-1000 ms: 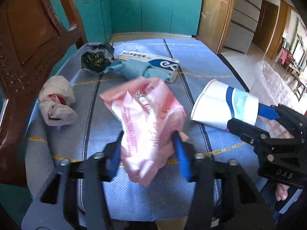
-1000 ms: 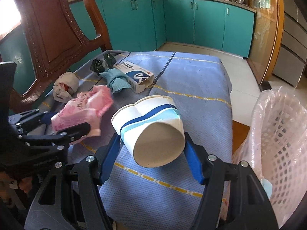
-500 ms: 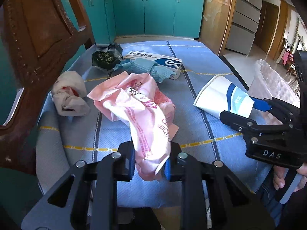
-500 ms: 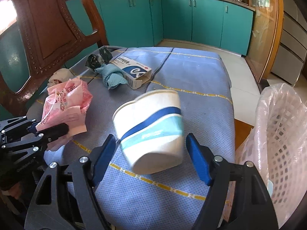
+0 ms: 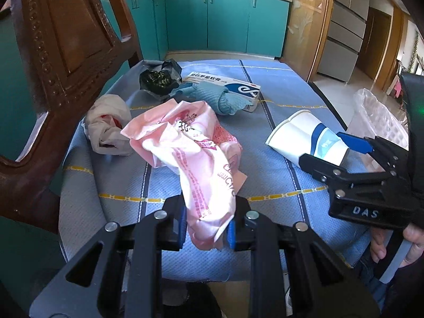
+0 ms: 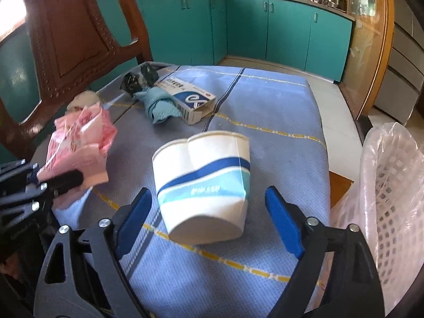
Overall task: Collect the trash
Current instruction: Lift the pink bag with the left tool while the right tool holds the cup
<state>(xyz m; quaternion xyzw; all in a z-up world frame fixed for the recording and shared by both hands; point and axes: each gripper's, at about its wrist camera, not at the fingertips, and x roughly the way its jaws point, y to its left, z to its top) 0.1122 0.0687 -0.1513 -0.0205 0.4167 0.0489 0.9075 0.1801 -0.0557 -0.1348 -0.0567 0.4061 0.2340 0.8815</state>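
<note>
A: What has the left gripper got?

B: Its blue pads are clamped on the lower end of a crumpled pink plastic bag, which rises up and away from the fingers over the blue striped tablecloth. The right wrist view shows the same bag pinched at the far left.

A: And the right gripper?

B: Spread wide. The paper cup (white, with a blue and pale blue band) lies on its side on the cloth between the blue pads, with a gap on each side, so nothing presses on it. Its rim is dented and points away from the camera. From the left wrist the cup sits just in front of those fingers.

A: What else is on the table?

B: Farther back, a white and blue medicine box with a crumpled teal cloth against it, a black wrapper beside them, and a wadded white bag near the wooden chair.

A: The bin?

B: A white lattice basket lined with clear plastic, just off the table's right edge.
</note>
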